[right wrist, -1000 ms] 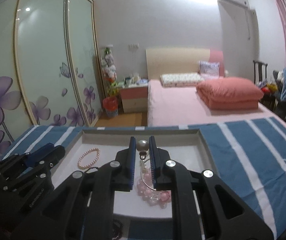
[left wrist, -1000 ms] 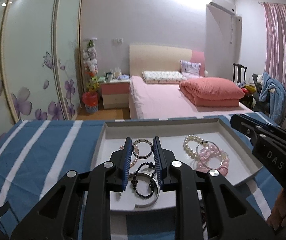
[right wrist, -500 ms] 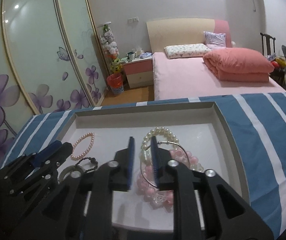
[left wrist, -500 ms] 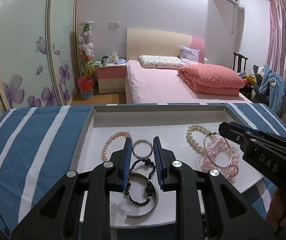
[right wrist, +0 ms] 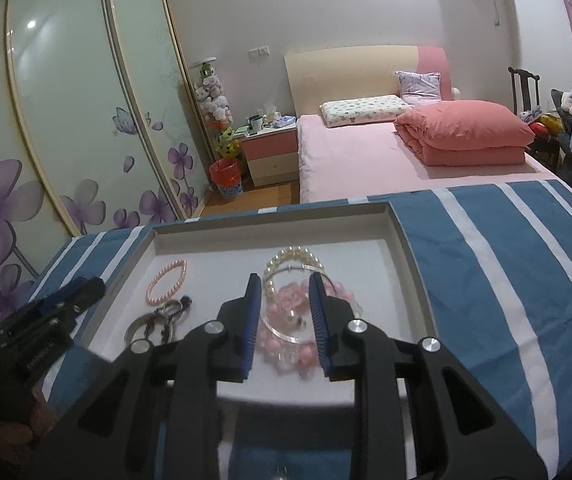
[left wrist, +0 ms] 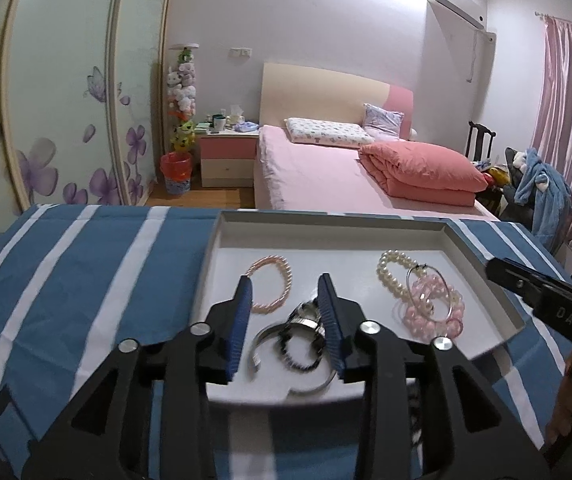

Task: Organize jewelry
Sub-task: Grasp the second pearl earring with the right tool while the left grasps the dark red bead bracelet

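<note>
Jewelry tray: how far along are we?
All visible pieces lie in the white tray. Nothing is gripped: left gripper and right gripper hang open. Left to untangle: the silver bangles with black beads, and pearl bracelet overlapping pink bead bracelet.

Left wrist view: looks forward along its jaws, close above the tray's (left wrist: 485,266) near-left part, facing the bed (left wrist: 325,176).
Right wrist view: same way, close above the tray's near-right part.
Shared: tray, bed, wardrobe (right wrist: 66,120).
</note>
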Tool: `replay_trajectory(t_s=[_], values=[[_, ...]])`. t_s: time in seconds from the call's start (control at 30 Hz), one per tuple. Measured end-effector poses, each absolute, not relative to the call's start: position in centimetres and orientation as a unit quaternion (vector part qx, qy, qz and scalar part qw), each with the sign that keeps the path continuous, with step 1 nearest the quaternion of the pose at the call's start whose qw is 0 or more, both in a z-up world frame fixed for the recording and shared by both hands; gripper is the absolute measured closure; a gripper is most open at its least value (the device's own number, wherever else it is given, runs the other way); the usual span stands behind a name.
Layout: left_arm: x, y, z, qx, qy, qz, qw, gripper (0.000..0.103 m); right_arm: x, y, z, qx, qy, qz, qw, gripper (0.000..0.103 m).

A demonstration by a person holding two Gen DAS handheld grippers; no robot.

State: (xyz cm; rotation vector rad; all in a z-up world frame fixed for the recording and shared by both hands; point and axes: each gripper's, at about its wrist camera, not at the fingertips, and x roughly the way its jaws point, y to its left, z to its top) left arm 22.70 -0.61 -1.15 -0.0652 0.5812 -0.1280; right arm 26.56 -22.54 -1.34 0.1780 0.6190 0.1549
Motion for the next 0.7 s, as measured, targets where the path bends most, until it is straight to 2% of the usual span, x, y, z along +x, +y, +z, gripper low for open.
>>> replay_trajectory(t_s=[0.1,0.17,0.27,0.57,0.7], values=[[21.3,0.0,-1.3,-0.025,0.292,-0.059,0.954,0.064,25.2,-22.8,-1.6,0.082,0.312,0.076,0.943,0.078],[20.2,0.4,-1.7,-0.022,0.302,-0.056,0.951,0.056,24.4,-22.7,-2.0,0.076,0.324,0.078,0.94,0.078],[19.1,0.6,-2.2,-0.017,0.318,-0.055,0.946,0.052,22.9,-22.3,-3.0,0.063,0.347,0.086,0.932,0.078],[17.4,1.3,-3.2,-0.011,0.34,-0.045,0.939,0.026,19.3,-20.0,-6.6,-0.004,0.412,0.114,0.904,0.077],[16.9,1.0,-3.2,-0.006,0.338,-0.049,0.94,0.019,19.3,-19.7,-7.7,-0.023,0.428,0.109,0.897,0.077]])
